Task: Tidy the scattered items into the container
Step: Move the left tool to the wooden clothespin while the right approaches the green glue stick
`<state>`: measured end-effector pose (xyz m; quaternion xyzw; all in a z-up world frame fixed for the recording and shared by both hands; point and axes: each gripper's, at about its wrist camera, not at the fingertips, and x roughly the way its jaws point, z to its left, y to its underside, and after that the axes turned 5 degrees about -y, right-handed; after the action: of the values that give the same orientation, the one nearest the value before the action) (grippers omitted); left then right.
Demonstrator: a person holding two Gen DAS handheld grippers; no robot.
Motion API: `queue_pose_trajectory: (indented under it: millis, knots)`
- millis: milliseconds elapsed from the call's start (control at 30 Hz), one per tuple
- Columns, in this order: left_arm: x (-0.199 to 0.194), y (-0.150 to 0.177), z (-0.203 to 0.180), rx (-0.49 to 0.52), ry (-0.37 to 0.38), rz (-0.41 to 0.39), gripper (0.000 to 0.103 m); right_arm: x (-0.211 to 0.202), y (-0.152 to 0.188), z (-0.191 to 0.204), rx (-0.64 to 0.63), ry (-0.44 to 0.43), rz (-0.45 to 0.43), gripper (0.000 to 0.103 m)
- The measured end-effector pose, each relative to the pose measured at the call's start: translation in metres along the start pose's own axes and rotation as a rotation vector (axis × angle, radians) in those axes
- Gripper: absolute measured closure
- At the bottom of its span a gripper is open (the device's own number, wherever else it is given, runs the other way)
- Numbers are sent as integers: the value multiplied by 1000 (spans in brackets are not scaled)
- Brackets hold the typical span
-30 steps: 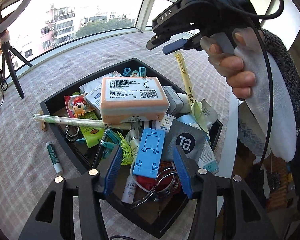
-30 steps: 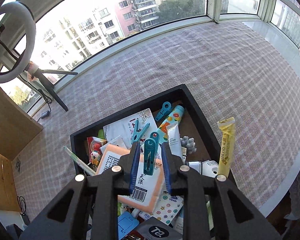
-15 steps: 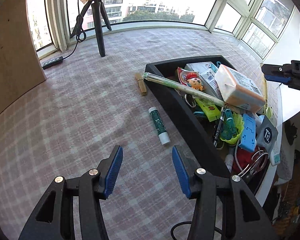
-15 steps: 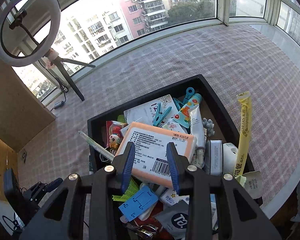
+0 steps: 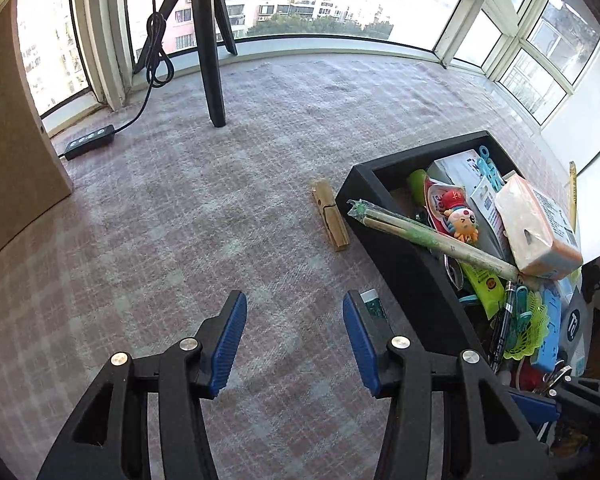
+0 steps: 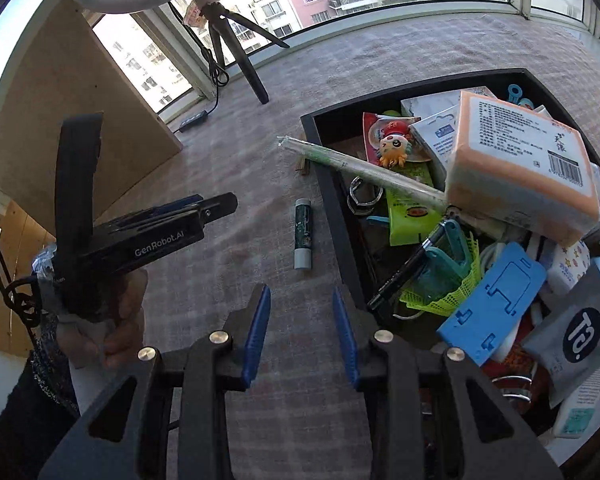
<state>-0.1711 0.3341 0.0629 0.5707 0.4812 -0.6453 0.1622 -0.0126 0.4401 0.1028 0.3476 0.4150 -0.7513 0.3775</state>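
Right gripper (image 6: 300, 332): our nearest tool; we see its two blue pads parted with a moderate gap and nothing between them, above the checked cloth (image 6: 228, 288).
Left gripper (image 5: 294, 344): we see its two blue pads standing wide apart, with only cloth between them; in the right wrist view its black body is held by our left hand (image 6: 112, 332) at the left side.
Glue stick (image 6: 303, 233): we count one; it is green with a white end, it lies flat on the cloth just beside the left wall of the container, outside it. In the left wrist view only its tip shows, beside the right finger.
Container (image 6: 332, 208): one black tray, already very full, the things are piled over each other.
Inside the container, near part: we count one blue plastic stand (image 6: 492, 312), one black pen (image 6: 408, 268), one yellow-green net (image 6: 456, 284), one grey sachet (image 6: 580, 336).
Inside the container, middle: one orange pack with a barcode (image 6: 520, 172) lies on top of the pile; one long wrapped pair of chopsticks (image 6: 360, 166) rests tilted and sticks out over the left wall.
Inside the container, far part: one small cartoon doll (image 6: 396, 146).
Wooden clothespin (image 5: 331, 216): we count one, on the cloth just outside the far corner of the tray.
Far away: one black tripod (image 5: 208, 40), one power strip (image 5: 90, 142) and the windows.
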Motion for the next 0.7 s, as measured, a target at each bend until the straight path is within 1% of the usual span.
queue_pose_trajectory:
  millis: [33,100,133,200,233,367,433,533,600,667,700]
  knots:
    - [6,-4,-4,22,4,5,56,9,4,3,-7,22,-1,71]
    - [17,-10,-11,53,14,9,56,23,8,8,-28,96,-18,72]
    - [22,-12,-14,67,17,13,56,29,9,8,-22,108,-18,72]
    - [31,-16,-17,85,13,13,56,39,10,5,10,82,-7,72]
    - [35,-18,-18,89,17,16,56,42,9,4,17,82,-6,72]
    - [48,-25,-21,97,1,5,56,51,8,4,1,114,-14,72]
    - [52,-28,-21,86,6,2,56,55,7,4,-8,140,-17,72]
    - [57,-30,-23,98,-20,-8,56,59,6,6,-31,182,-35,72]
    - [58,-32,-23,93,-28,-15,57,62,5,7,-41,191,-41,72]
    - [59,-35,-21,89,-32,-17,61,65,3,6,-43,195,-44,73]
    - [60,-36,-20,89,-42,-19,67,66,2,6,-48,204,-51,73]
